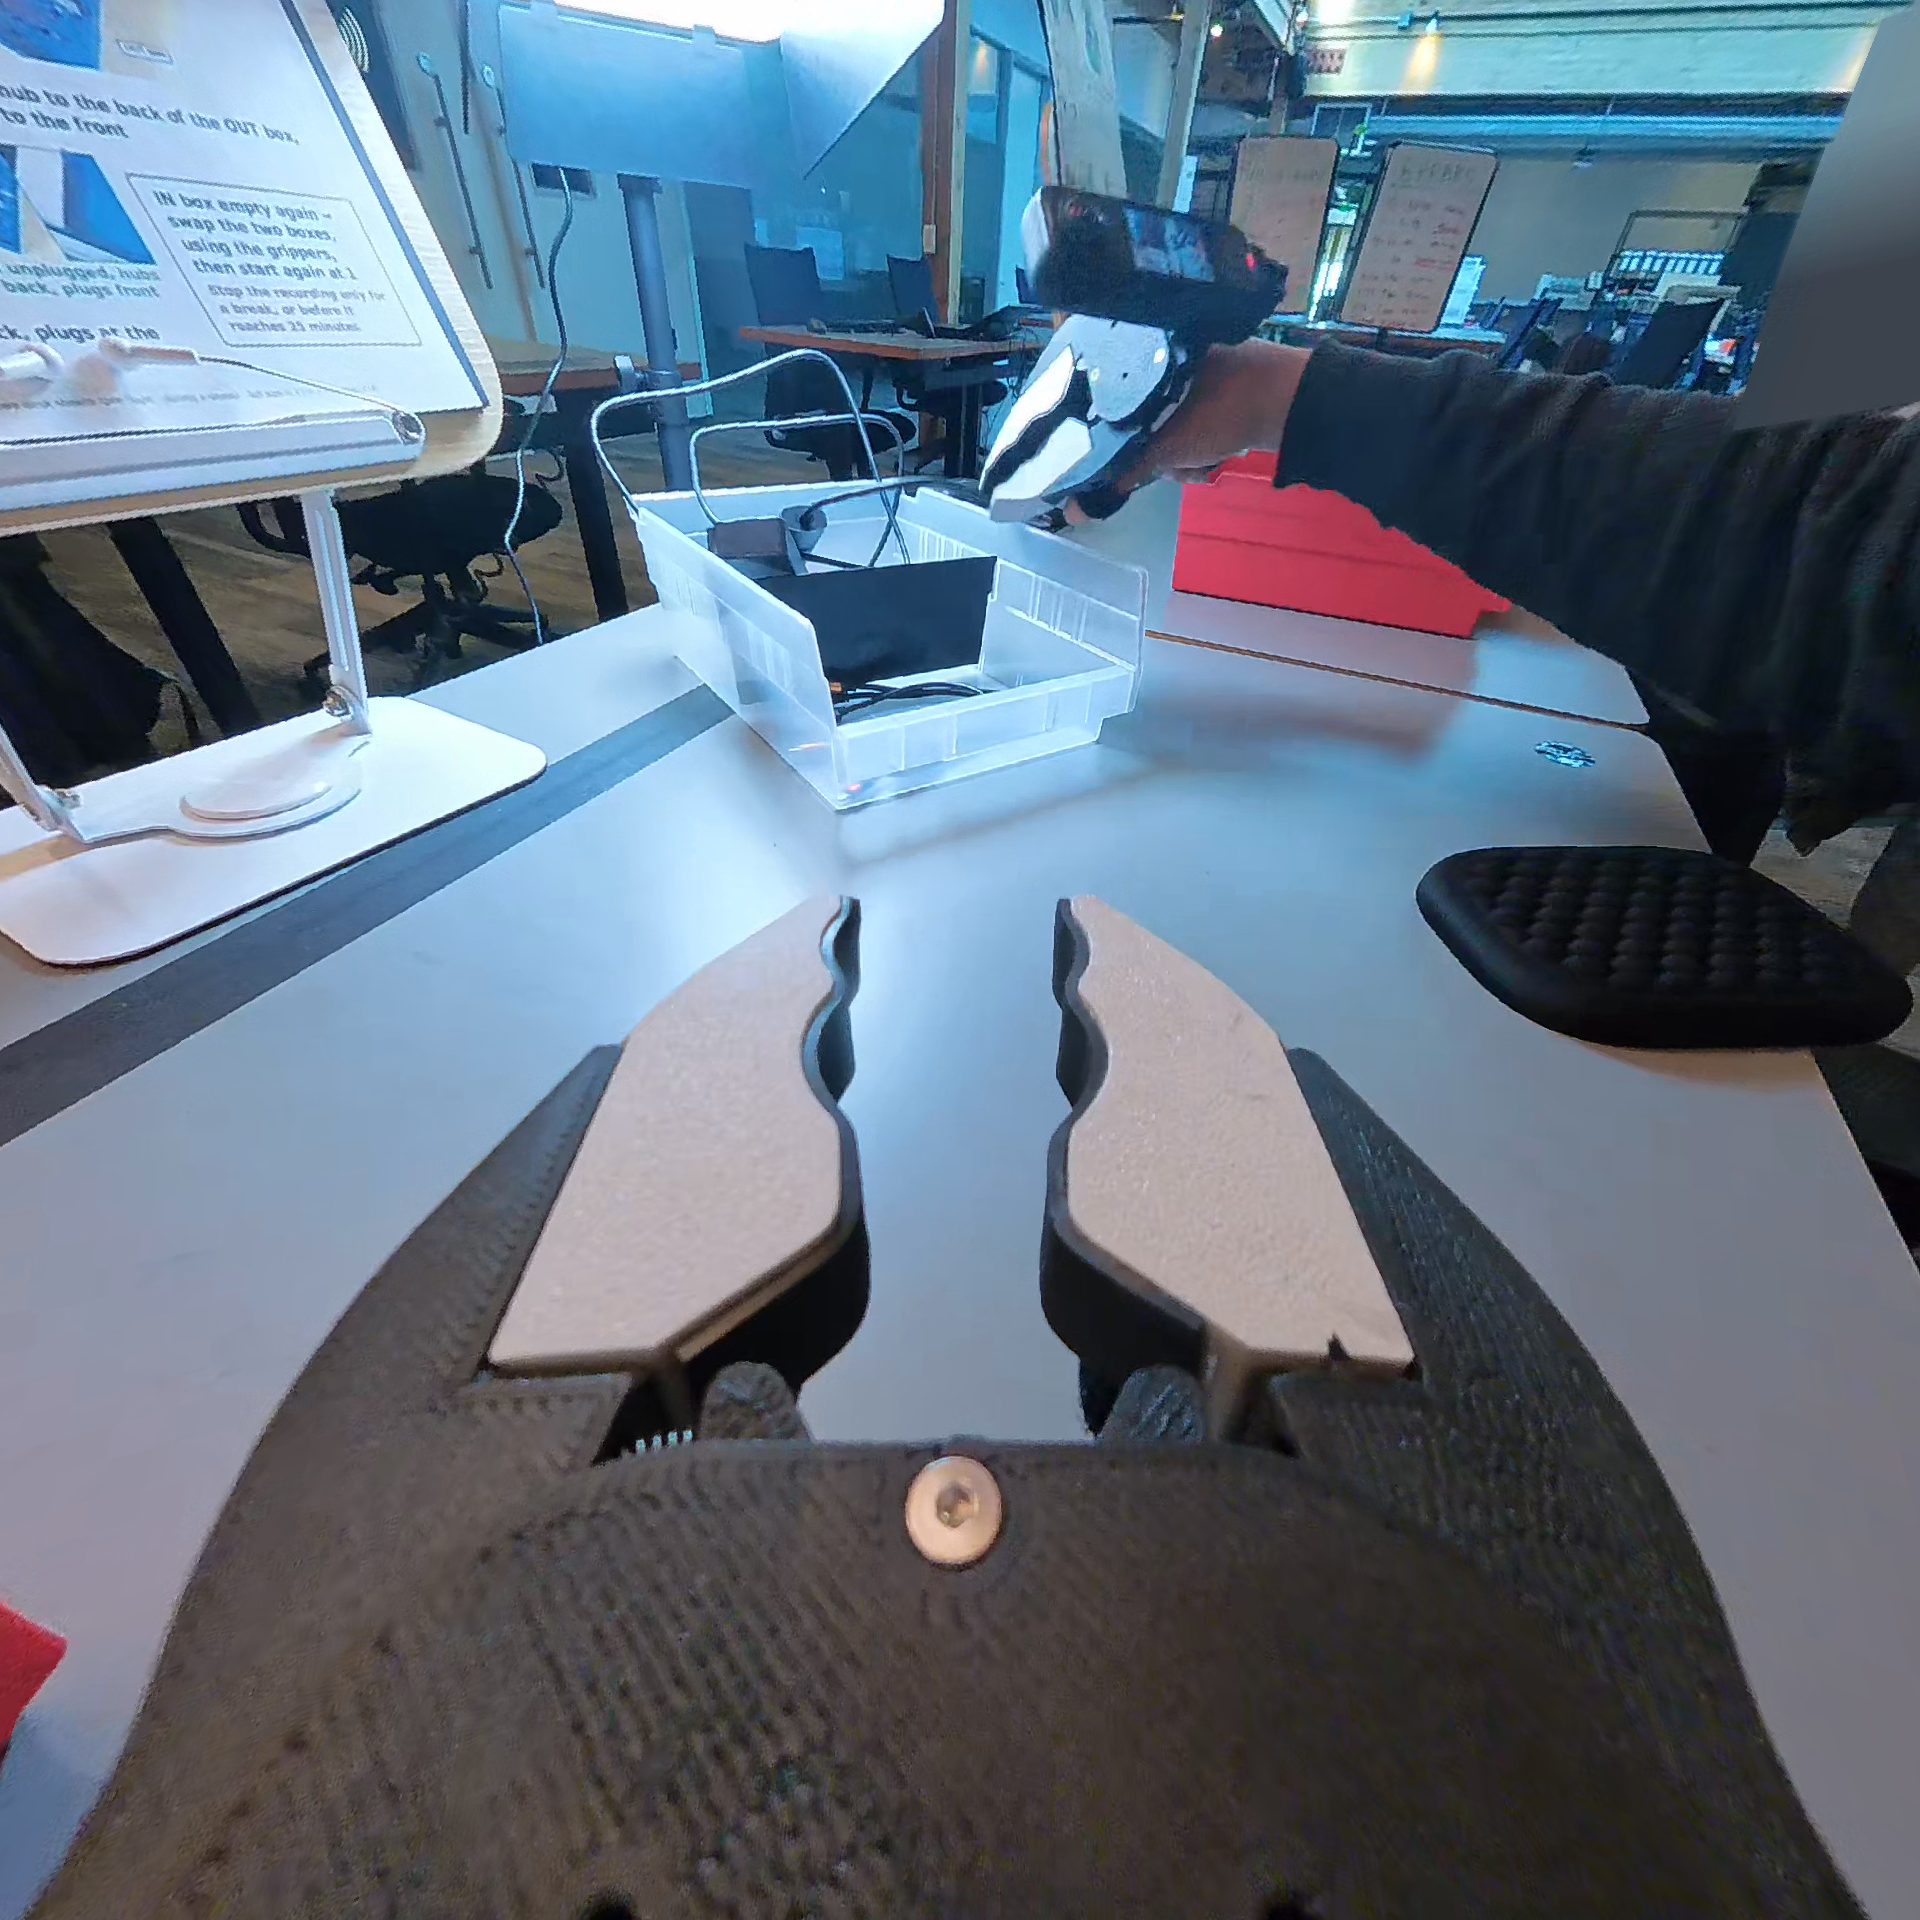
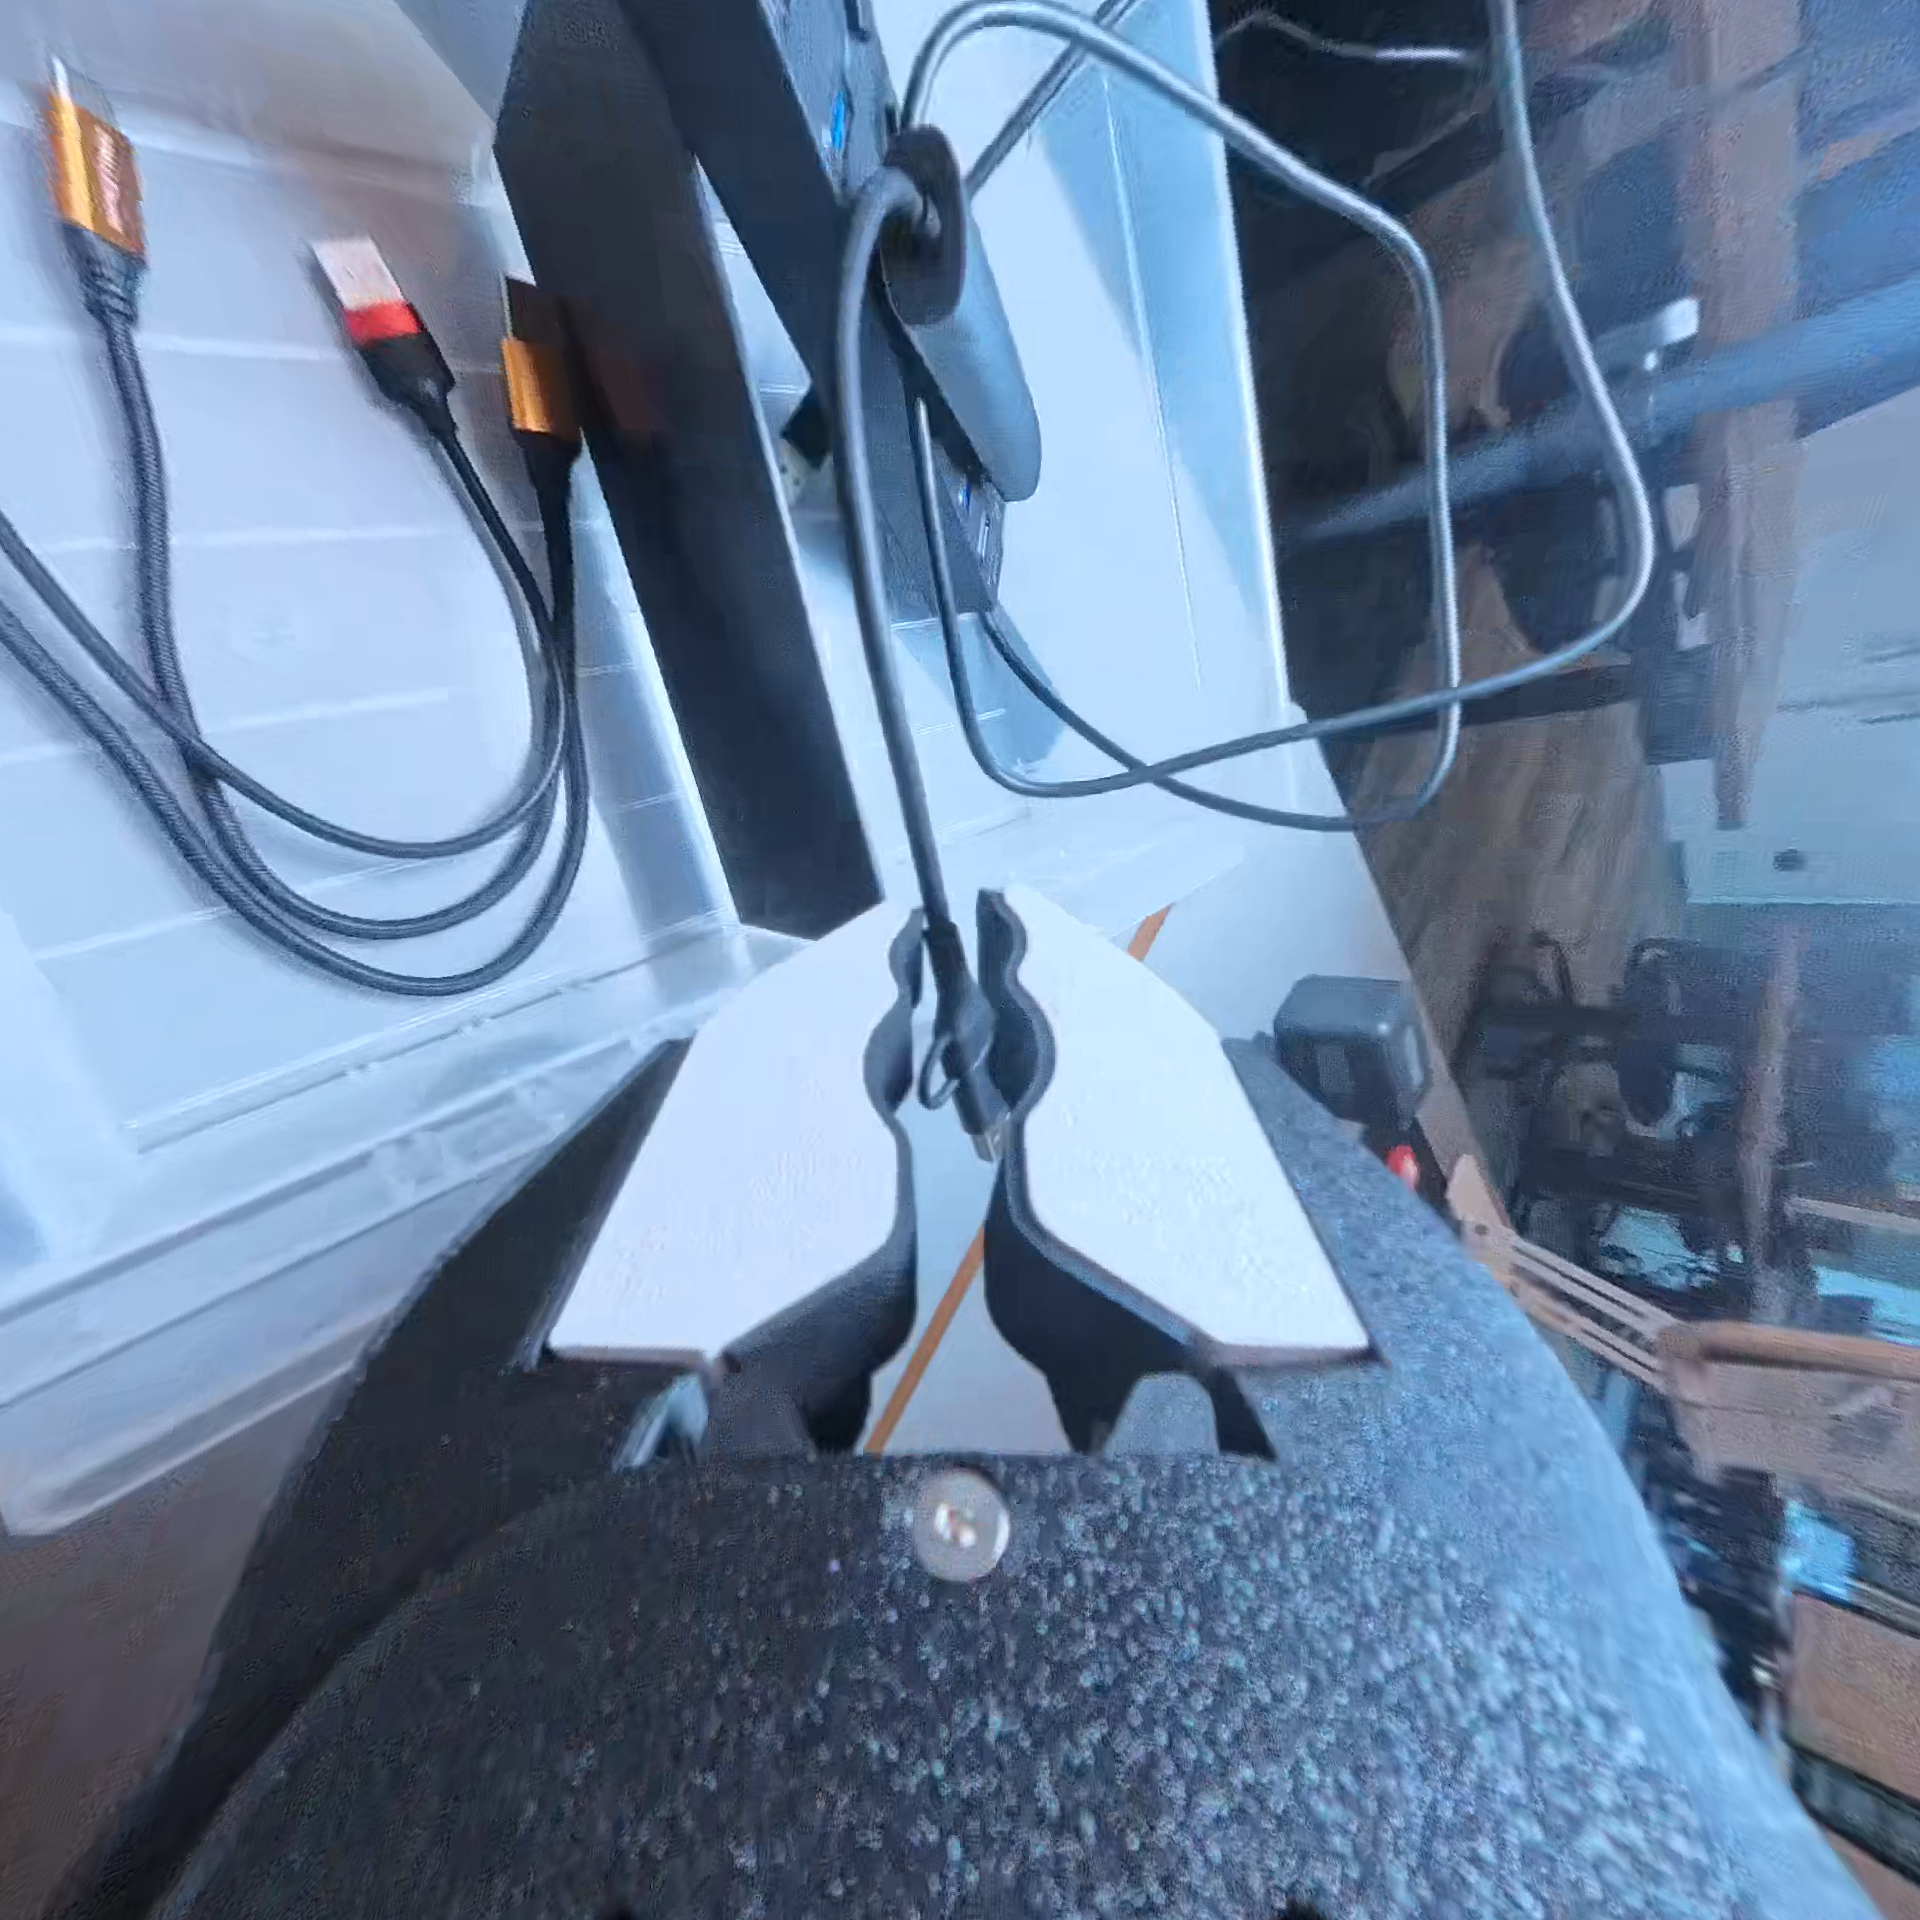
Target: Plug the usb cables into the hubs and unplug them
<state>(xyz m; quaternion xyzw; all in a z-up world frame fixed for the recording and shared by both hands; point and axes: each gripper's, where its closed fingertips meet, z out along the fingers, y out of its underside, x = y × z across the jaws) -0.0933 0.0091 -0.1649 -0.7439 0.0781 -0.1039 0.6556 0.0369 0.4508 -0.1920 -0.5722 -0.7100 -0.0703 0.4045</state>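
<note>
Right fingers (image 2: 951,920) clamped on thin black cable plug (image 2: 961,1049), left fingers (image 1: 956,914) apart over smooth grey table (image 1: 1299,1039), clear ribbed bin (image 1: 1039,717)

Open workshop hall, pale grey tabletop (image 1: 1299,883) crossed by a dark stripe, black office chairs (image 1: 821,405) at wooden desks, tall whiteboards (image 1: 1413,239), bright ceiling lamps (image 1: 1439,47)

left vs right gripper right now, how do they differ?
The left gripper is open and empty; the right gripper is shut on a thin black cable. The left hovers over bare table; the right is at the clear bin. Both have pale pads on black bodies.
</note>
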